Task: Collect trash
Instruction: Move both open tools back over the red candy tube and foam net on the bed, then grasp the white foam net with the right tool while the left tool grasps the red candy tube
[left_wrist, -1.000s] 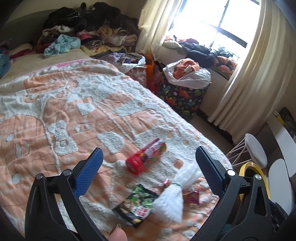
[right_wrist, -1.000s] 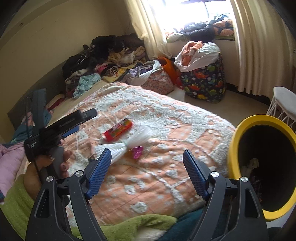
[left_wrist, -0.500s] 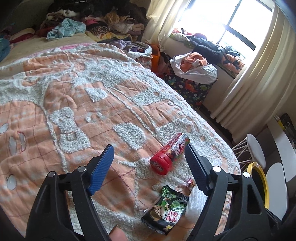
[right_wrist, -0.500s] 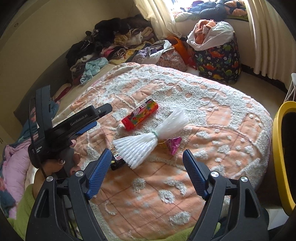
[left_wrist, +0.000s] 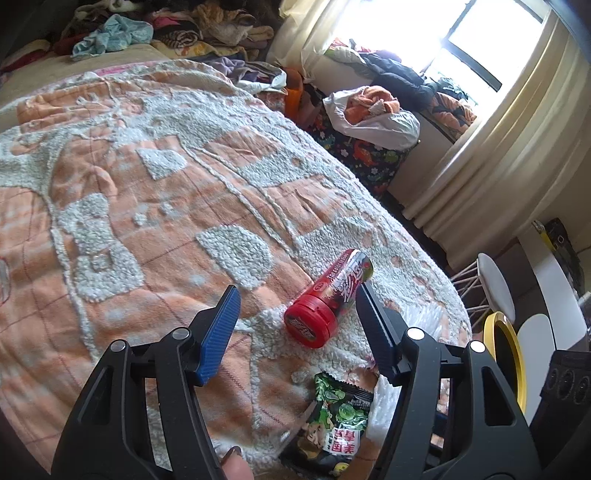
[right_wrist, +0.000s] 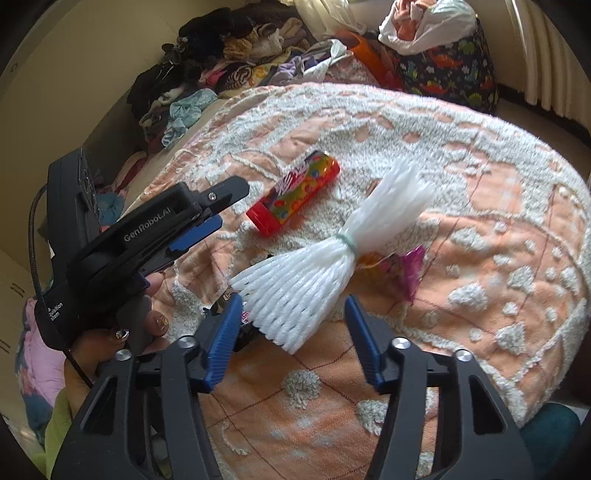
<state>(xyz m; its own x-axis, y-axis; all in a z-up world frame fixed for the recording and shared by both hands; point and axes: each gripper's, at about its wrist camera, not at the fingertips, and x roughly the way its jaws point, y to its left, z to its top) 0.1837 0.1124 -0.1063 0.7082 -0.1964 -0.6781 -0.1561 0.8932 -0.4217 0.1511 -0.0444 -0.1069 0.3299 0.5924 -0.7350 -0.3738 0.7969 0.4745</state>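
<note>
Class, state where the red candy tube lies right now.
Left wrist view: the red candy tube lies on the bedspread, beside the left tongs' right finger, beyond the green snack packet.

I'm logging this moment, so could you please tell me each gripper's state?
Left gripper: open, empty, near the red candy tube.
Right gripper: open, empty.

Both wrist views look down closely, sharing the red tube (left_wrist: 330, 298).

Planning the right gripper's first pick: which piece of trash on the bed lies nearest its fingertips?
The white foam net, tied at its middle. Its fanned end reaches between the right gripper fingers; the red tube and pink wrapper lie farther off.
</note>
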